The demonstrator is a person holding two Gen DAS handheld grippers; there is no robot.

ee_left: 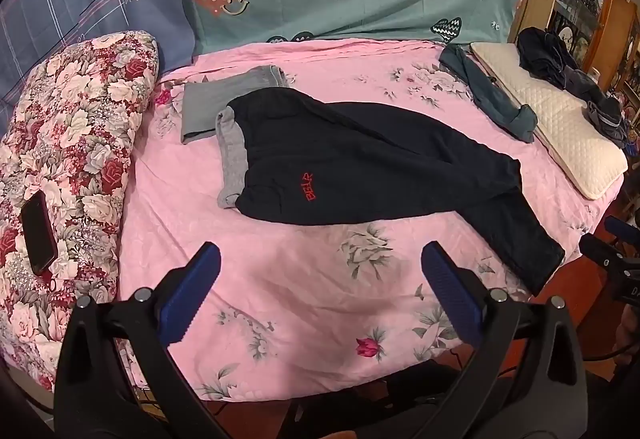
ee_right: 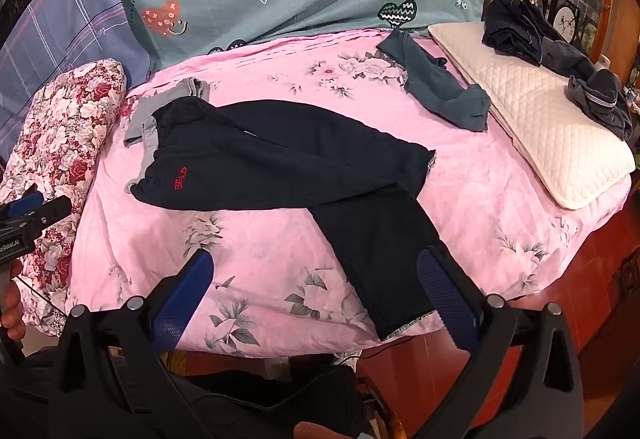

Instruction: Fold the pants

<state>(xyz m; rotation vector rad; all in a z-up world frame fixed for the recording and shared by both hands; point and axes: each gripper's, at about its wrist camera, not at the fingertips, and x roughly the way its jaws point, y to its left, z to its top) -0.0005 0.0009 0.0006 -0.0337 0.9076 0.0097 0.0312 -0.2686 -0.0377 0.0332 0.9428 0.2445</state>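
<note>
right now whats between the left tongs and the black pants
Only bare pink floral bedsheet lies between the open left tongs and the black pants; the left wrist view shows it.

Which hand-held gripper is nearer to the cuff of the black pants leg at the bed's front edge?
Right. The right hand-held gripper hovers open just beside the cuff; the left hand-held gripper hovers open farther left.

Black pants (ee_left: 360, 155), red lettering; pink floral sheet (ee_left: 304, 303).

Pants (ee_left: 360, 155) mid-bed on sheet (ee_left: 280, 303), quilt (ee_left: 68, 159) left, pillow (ee_left: 560, 127) right, phone (ee_left: 38, 231) on quilt
</note>
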